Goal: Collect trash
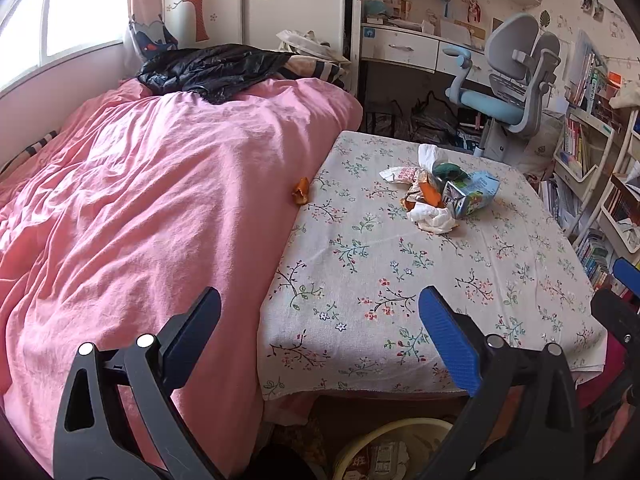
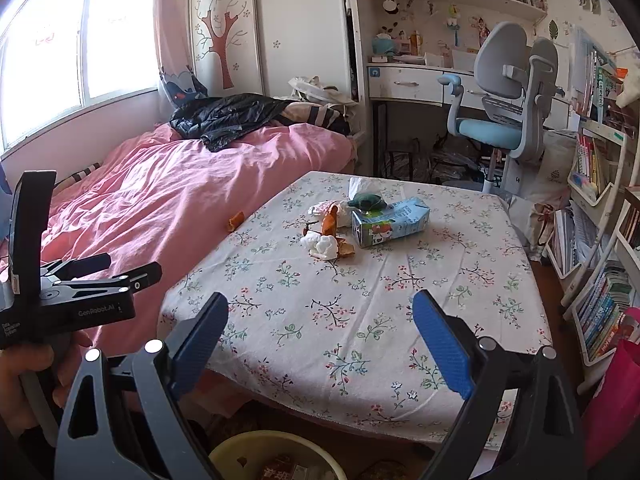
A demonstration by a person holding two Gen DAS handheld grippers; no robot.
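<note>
Blue-padded fingers of the left gripper (image 1: 320, 328) frame the left wrist view at 7 and 5 o'clock, spread wide with nothing between them. Below them, at 6 o'clock, the rim of a yellow bin (image 1: 394, 432) shows with wrappers inside. A floral tablecloth (image 1: 360, 280) covers the table ahead. The trash pile (image 1: 436, 196) sits on it toward 1 o'clock: crumpled white tissue (image 1: 432, 216), orange peel and a blue carton (image 1: 474, 194) lying on its side, all touching. One stray peel piece (image 1: 301, 191) rests at the seam between the cloth and the pink duvet (image 1: 140, 200), near 12 o'clock.

From the right wrist view, the right gripper (image 2: 320, 328) is likewise released and empty. The yellow bin sits at 6 o'clock (image 2: 276, 456). The carton (image 2: 390, 221), tissue (image 2: 322, 245) and peel cluster lie just above centre, the stray peel (image 2: 236, 221) at 11 o'clock on the duvet edge. At 9 o'clock a hand (image 2: 24, 384) holds the left gripper's body.
</note>
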